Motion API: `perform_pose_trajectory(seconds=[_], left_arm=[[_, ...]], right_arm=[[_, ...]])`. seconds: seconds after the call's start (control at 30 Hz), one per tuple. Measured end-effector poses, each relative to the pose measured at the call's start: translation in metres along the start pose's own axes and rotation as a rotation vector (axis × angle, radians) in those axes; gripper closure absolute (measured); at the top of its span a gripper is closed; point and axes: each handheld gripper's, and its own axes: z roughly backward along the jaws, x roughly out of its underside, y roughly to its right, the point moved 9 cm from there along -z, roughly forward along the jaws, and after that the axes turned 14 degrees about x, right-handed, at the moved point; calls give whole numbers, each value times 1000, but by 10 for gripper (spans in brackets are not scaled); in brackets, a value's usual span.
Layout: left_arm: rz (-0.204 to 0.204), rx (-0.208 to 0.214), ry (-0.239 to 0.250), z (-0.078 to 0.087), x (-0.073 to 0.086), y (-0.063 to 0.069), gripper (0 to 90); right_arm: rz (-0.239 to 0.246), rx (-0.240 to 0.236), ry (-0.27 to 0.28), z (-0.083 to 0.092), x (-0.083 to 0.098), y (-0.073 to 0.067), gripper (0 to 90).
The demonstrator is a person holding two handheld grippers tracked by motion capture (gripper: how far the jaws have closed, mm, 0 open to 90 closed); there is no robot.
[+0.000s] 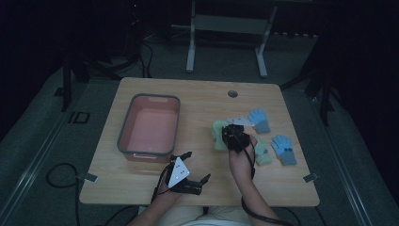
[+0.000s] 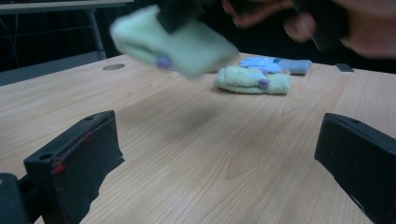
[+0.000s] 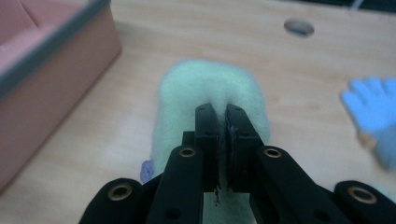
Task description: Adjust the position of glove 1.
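Left gripper (image 1: 190,170) sits at the near edge of the counter (image 1: 141,183), just in front of the tub; jaws stand wide with bare wood between them, nothing held. In the left gripper view both black jaws frame an empty stretch of counter top.

Right gripper (image 1: 234,137) is farther in, at mid-counter right of the tub, held in the person's right hand (image 1: 241,162). Jaws are nearly closed, pinching a pale green glove (image 3: 212,88); in the right gripper view the fabric bunches around and beyond the jaw tips. In the left gripper view this glove hangs clear above the counter surface, blurred, a small purple dot on it.

Pink tub with grey rim (image 1: 126,136) stands on the left half of the counter, beside the held glove but apart from it; interior looks empty.

Second pale green glove (image 1: 264,157) lies flat on the counter just right of the right hand. Blue glove (image 1: 283,148) lies near it, toward the right edge. Another blue glove (image 1: 259,120) lies farther back, with a whitish piece (image 1: 240,121) just left of it; cannot tell what that piece is.

Round hole (image 1: 232,93) in the counter near the far edge.
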Motion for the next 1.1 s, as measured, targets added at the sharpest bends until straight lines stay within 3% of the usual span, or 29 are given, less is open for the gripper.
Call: perform_pose_trajectory(seconds=[0.1,0.2,0.33,0.53,0.77,0.83,1.0,1.1], left_arm=[[-4,0,2,0,0,0,0],[-7,-2,1,0,0,1,0],[-4,-1,2,0,0,0,0],[-5,0,2,0,0,0,0],[-5,-1,5,0,0,0,0],[-5,-1,5,0,0,0,0],[-3,-1,3,0,0,0,0],[-2,0,5,0,0,0,0]], right_arm=[[16,27,-25,-4,19,-8,854],[-20,28,-59,-12,33,-12,854],[-68,36,-82,-22,44,-10,853],[-81,18,-114,-32,56,-19,852],[-36,28,-110,-43,65,-24,826],[-3,28,-95,-45,67,-25,795],[47,-7,-59,-48,66,-22,663],[62,-28,-45,-46,64,-16,652]])
